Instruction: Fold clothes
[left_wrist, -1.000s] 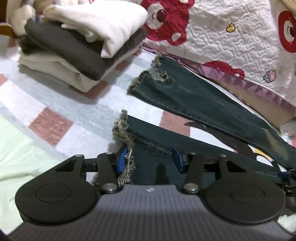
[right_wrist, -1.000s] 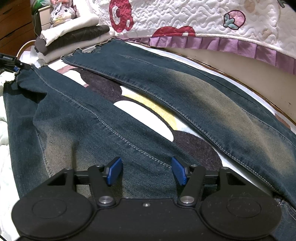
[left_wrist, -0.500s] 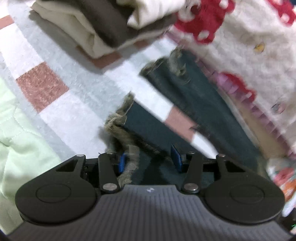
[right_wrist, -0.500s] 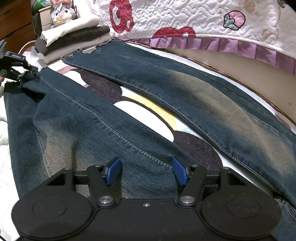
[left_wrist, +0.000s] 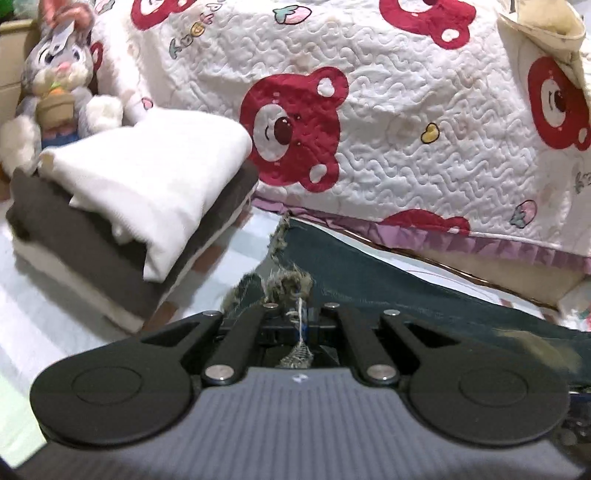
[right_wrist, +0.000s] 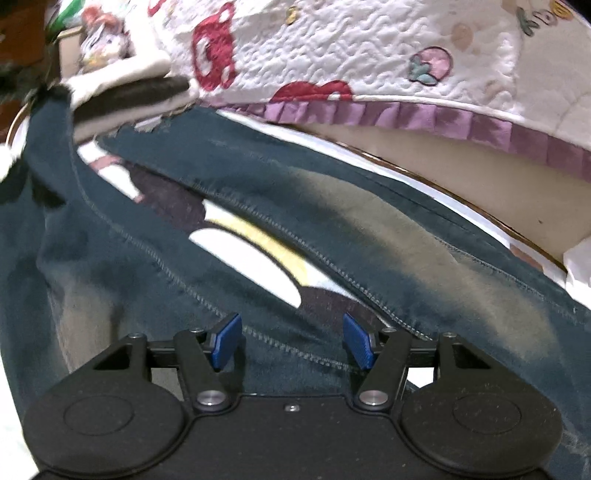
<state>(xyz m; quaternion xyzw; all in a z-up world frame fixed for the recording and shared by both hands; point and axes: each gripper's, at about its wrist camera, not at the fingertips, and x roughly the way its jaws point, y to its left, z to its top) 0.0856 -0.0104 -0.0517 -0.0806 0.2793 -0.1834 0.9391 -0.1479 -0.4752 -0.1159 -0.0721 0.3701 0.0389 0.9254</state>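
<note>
- The left gripper (left_wrist: 300, 314), at the lower centre of the left wrist view, has its jaws pressed together on the frayed hem (left_wrist: 290, 282) of the jeans (left_wrist: 406, 291), with loose threads trailing down between the fingers.
- The right gripper (right_wrist: 291, 341), at the bottom of the right wrist view, has its blue pads (right_wrist: 225, 338) wide apart and grips nothing; it hovers over the thigh part of the jeans (right_wrist: 369, 229).
- The jeans lie spread across mid-frame on a bed sheet (right_wrist: 251, 254) with a white, yellow and dark print.
- A stack of folded clothes (left_wrist: 125, 206) sits at mid-left in the left wrist view, on a pale checked sheet (left_wrist: 40, 310).
- A plush rabbit (left_wrist: 59, 85) is in the upper left.
- A white quilt with red bears (left_wrist: 369, 110) fills the upper frame, edged by a purple frill (right_wrist: 406, 120).
</note>
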